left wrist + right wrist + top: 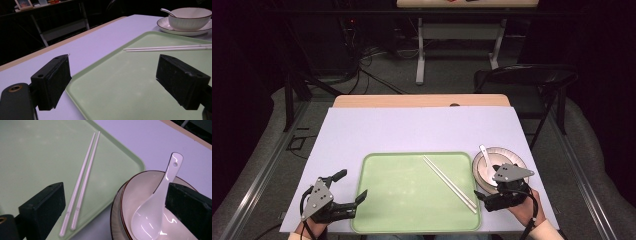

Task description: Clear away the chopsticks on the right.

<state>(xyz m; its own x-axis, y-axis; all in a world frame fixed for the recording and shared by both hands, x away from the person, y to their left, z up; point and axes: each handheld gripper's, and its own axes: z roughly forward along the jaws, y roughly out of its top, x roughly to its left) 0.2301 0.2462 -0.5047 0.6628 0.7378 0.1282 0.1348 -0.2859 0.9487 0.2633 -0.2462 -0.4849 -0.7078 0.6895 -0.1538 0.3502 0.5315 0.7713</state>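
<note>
Chopsticks (450, 183) lie on the green tray (402, 220), the right gripper (492, 197) with jaws released beside its bowl-side edge, the left gripper (347, 192) with jaws released astride its opposite edge.

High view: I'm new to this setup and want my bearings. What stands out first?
A green tray lies at the near middle of the lilac table, with white chopsticks slanting across its right side. Just right of the tray, a bowl with a white spoon sits on a plate. The left gripper and right gripper flank the tray, both open and empty.
</note>
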